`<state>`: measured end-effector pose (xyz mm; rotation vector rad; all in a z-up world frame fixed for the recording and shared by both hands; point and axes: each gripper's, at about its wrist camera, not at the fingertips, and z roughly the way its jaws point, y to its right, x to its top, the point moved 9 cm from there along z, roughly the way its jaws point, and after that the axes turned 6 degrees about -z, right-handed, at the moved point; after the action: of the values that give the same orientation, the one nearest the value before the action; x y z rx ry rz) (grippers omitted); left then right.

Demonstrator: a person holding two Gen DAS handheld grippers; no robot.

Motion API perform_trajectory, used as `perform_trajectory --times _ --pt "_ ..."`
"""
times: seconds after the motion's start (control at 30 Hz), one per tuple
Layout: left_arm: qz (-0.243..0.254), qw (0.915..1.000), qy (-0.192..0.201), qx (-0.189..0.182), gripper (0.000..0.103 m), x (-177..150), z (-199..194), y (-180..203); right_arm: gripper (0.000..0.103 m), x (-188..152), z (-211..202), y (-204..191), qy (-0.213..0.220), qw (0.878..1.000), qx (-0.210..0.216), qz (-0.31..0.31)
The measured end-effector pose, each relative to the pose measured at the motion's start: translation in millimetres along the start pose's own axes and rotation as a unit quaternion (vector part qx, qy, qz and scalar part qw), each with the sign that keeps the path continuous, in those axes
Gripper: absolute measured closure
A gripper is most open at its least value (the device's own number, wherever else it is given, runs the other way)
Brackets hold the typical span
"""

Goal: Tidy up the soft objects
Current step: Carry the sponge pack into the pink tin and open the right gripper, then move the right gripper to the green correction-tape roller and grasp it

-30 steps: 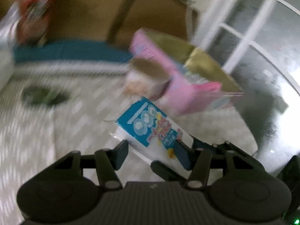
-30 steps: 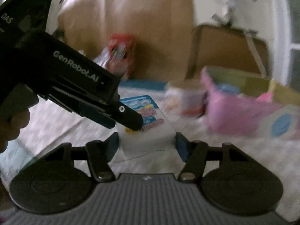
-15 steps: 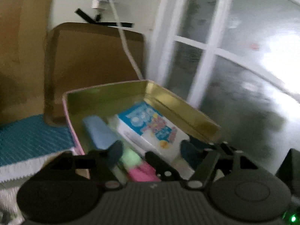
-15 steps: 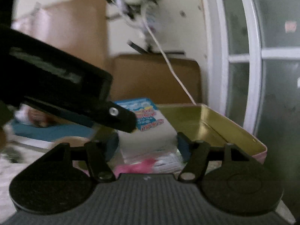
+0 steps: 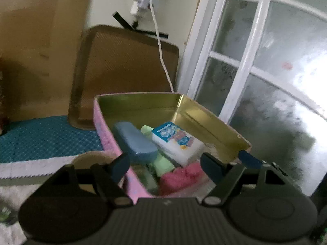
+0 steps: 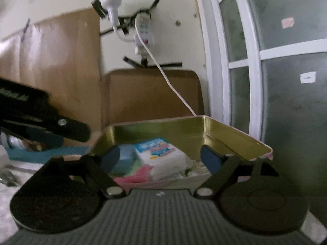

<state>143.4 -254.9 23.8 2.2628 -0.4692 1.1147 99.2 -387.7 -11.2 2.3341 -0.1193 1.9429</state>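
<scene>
A pink tin with a gold inside [image 5: 204, 120] stands open below both grippers. In it lie a white pack with a blue label [image 5: 175, 143], a blue sponge [image 5: 132, 140], a green piece [image 5: 161, 161] and a pink fluffy piece [image 5: 179, 175]. My left gripper [image 5: 165, 167] hovers open over the tin's near corner, holding nothing. In the right wrist view the white pack [image 6: 161, 153] rests in the tin [image 6: 224, 134] beyond my right gripper [image 6: 160, 160]. Its jaws are opening and its pads stand clear of the pack. One finger of the left gripper [image 6: 71, 128] shows at the left.
A brown board [image 5: 126, 65] leans on the wall behind the tin, and a white cable [image 5: 161, 57] hangs down to it. A teal mat [image 5: 40, 138] and a round container [image 5: 92, 159] lie left of the tin. A white-framed glass door [image 5: 255, 61] is at the right.
Both grippers carried the white pack from the cloth over to the tin, then opened. The pack now lies loose in the tin, and the left gripper has drawn back to the left.
</scene>
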Motion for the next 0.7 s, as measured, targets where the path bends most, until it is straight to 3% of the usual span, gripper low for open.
perform_trajectory --times 0.07,0.17,0.37,0.5,0.6,0.7 --pt "0.002 0.9999 0.011 0.001 0.024 -4 -24 -13 0.052 3 -14 -2 0.014 1.0 0.008 0.011" --pt "0.007 0.9993 0.029 0.022 0.024 -17 -62 -41 0.076 6 -24 -12 0.015 0.999 0.032 0.02" --pt "-0.011 0.9899 0.027 0.139 0.024 -56 -120 -133 0.076 8 -42 -65 -0.007 0.992 0.115 0.041" --pt "-0.065 0.9748 0.002 0.213 0.026 -87 -140 -202 0.074 4 -56 -129 -0.023 0.981 0.194 0.009" --pt "-0.104 0.9672 0.003 0.232 0.026 -100 -152 -235 0.073 -11 -49 -181 -0.056 0.967 0.245 -0.034" --pt "-0.131 0.9607 0.009 0.245 0.026 -107 -158 -256 0.063 -28 -33 -227 -0.091 0.951 0.285 -0.076"
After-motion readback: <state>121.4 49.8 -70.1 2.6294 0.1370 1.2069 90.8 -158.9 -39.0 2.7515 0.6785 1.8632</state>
